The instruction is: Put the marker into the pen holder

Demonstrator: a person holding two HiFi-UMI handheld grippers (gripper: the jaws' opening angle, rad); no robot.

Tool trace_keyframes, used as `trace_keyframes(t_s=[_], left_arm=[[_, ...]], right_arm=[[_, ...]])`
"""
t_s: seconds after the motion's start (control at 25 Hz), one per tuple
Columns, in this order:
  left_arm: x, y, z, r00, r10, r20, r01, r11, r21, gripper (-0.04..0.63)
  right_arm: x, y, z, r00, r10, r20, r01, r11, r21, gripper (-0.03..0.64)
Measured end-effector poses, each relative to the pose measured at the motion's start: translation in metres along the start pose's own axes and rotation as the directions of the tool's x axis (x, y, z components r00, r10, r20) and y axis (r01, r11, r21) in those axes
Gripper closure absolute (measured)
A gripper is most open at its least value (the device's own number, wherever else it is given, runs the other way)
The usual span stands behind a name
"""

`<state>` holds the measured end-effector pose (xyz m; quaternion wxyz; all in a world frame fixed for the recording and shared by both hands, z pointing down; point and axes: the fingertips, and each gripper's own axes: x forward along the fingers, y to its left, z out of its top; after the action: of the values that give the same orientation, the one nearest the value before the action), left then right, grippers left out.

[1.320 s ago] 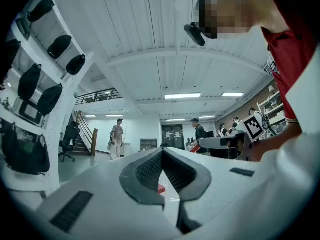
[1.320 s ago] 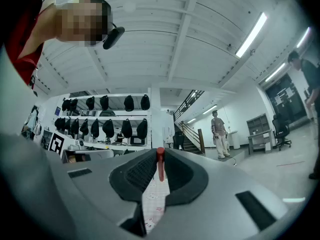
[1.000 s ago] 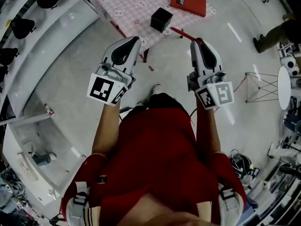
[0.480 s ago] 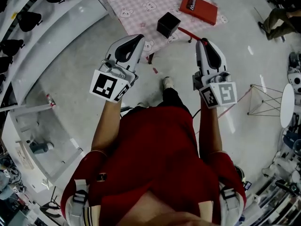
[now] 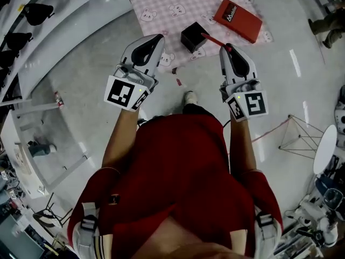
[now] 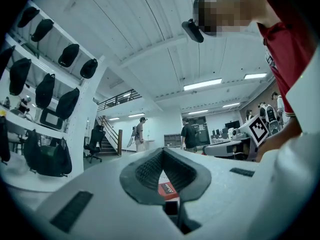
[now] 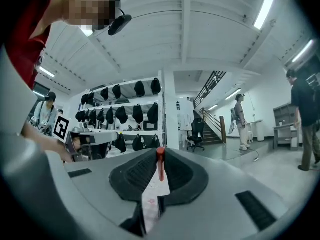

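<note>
In the head view a red marker point(image 5: 213, 40) sticks out forward-left from my right gripper point(image 5: 227, 48), which is shut on it. Its free end lies close to the right edge of the black cube-shaped pen holder point(image 5: 193, 36), standing on a pink checked cloth point(image 5: 178, 4). The right gripper view shows the marker point(image 7: 160, 161) upright between the dark pads. My left gripper point(image 5: 153, 39) hovers left of the holder, shut and holding nothing. Under the meeting pads of the left gripper point(image 6: 161, 156), part of the holder point(image 6: 171, 208) shows in the left gripper view.
A red box point(image 5: 237, 20) lies on the cloth to the right of the holder. White curved shelving with black bags point(image 5: 32, 15) runs along the left. A wire stand point(image 5: 299, 134) is on the floor at right. People stand far off point(image 7: 241, 121).
Both grippers and the cloth with the holder have drawn closer together in the head view. The marker's free end now sits next to the holder. The grip is unchanged.
</note>
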<state>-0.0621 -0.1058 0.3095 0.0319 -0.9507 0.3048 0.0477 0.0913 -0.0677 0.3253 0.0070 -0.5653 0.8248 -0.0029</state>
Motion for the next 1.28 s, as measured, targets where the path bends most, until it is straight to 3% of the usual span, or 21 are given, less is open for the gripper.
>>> trace_keyframes(t_s=[0.68,0.96,1.28], left_arm=[[0.077,-0.009,-0.036,0.989,0.14,-0.049,-0.14,0.99,0.005,0.589],[0.081,0.002,-0.041,0.987,0.154,-0.054,-0.155,0.988,0.0,0.589],[0.084,0.016,-0.047,0.991,0.12,-0.065,-0.122,0.992,-0.016,0.589]], right_arm=[[0.046,-0.058,-0.068,0.965,0.218,-0.147,-0.22,0.976,0.005,0.573],[0.062,-0.06,-0.086,0.952,0.228,-0.206,-0.232,0.973,0.003,0.574],[0.077,-0.063,-0.115,0.941,0.196,-0.277,-0.203,0.979,0.005,0.574]])
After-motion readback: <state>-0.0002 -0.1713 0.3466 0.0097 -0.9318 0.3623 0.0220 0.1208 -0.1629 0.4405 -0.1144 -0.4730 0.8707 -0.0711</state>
